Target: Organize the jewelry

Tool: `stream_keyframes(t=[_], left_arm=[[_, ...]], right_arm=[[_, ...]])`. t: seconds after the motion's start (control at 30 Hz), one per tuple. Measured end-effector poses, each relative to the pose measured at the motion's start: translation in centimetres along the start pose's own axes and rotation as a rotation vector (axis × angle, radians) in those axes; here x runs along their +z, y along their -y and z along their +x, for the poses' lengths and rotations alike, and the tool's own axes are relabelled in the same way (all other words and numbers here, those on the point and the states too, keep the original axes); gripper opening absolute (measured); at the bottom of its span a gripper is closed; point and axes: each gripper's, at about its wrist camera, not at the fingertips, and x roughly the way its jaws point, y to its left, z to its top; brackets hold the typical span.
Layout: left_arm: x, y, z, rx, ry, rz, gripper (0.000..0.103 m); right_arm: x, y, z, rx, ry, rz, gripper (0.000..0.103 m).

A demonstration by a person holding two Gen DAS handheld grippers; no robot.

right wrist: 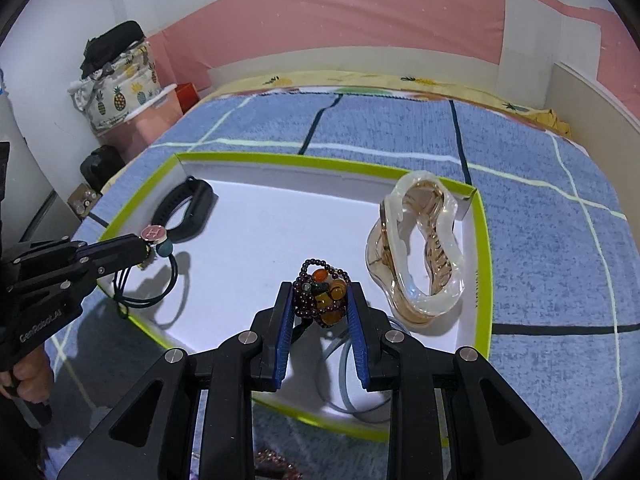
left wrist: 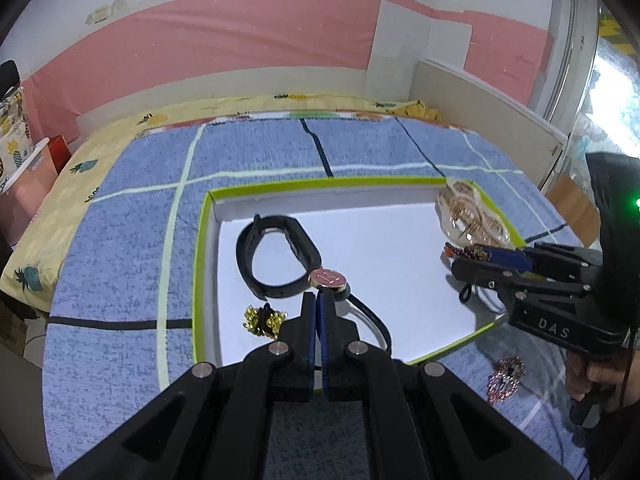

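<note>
A shallow white box with a green rim lies on the blue checked cloth. My left gripper is shut on a black hair tie with a pink round charm, held over the box's near left side. My right gripper is shut on a dark beaded bracelet with amber beads above the box floor. A black wristband and a clear gold hair claw lie in the box.
A gold bead hair tie lies in the box's near left corner. A pink beaded piece lies on the cloth outside the box, by the right hand. A grey cord loop lies under my right gripper. A pineapple-print bag stands off the bed, left.
</note>
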Motion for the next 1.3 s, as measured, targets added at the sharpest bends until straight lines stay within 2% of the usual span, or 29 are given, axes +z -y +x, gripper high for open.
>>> stream_keyframes(t=[0.4,0.63,0.8,1.07,1.3], left_arm=[[-0.2,-0.3,0.8,0.0,-0.028,-0.003,0.002],[-0.5,0.1,-0.4,0.009,-0.004,0.015,0.004],[-0.9,0.2,-1.9,0.021,0.021,0.021,0.012],[-2.5,0.2,-5.7,0.059,0.076,0.01,0.012],[-5.1,0.9,-9.5,0.076,0.125,-0.019,0.012]], right_arm=[[0.0,0.1,0.2,-0.004,-0.015,-0.005,0.031],[-0.2,-0.5,-1.5,0.004,0.02,-0.025,0.032],[-0.9,-0.5,-3.8,0.017,0.058,-0.02,0.032],[-3.2,-0.6,-8.7,0.025,0.128,0.005,0.032],[-6.4,-1.5,-12.9,0.032,0.185,-0.001,0.032]])
